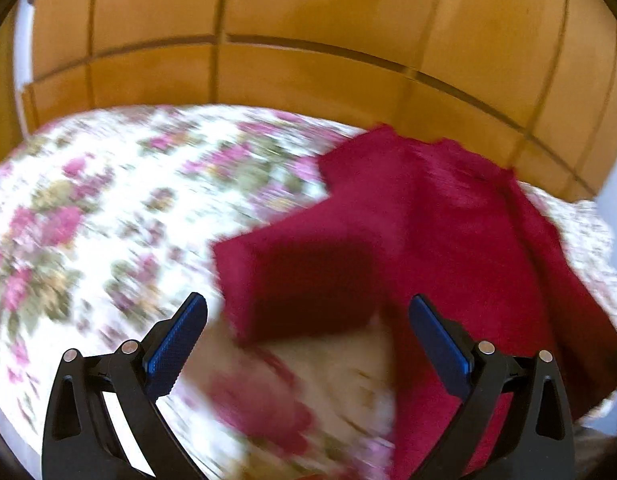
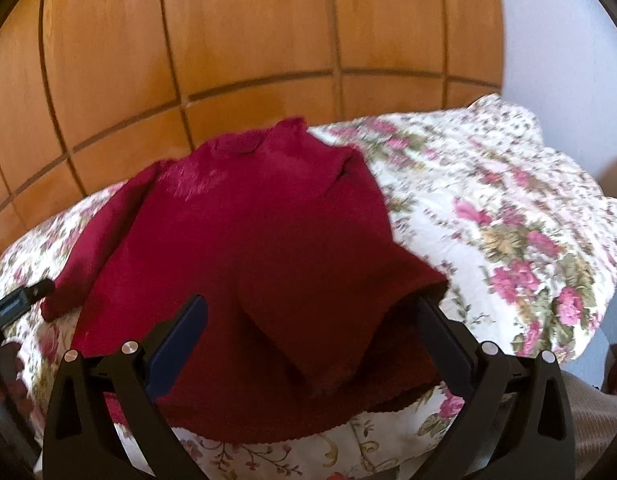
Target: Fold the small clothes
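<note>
Both grippers, left gripper (image 1: 307, 320) and right gripper (image 2: 308, 320), hover spread apart, empty, over the red sweater (image 2: 244, 240), laid flat on the floral bedspread (image 2: 508, 208) for folding.

A bed covered by a cream bedspread (image 2: 508, 216) printed with pink flowers and green leaves fills the lower part of both views. Behind it stands a wall of orange-brown wooden panels (image 2: 248, 28), divided by dark vertical and horizontal grooves. A pale, plain wall (image 2: 560, 40) adjoins the panels on the right. Bright light falls on the bedspread and gives the panels a sheen.
</note>
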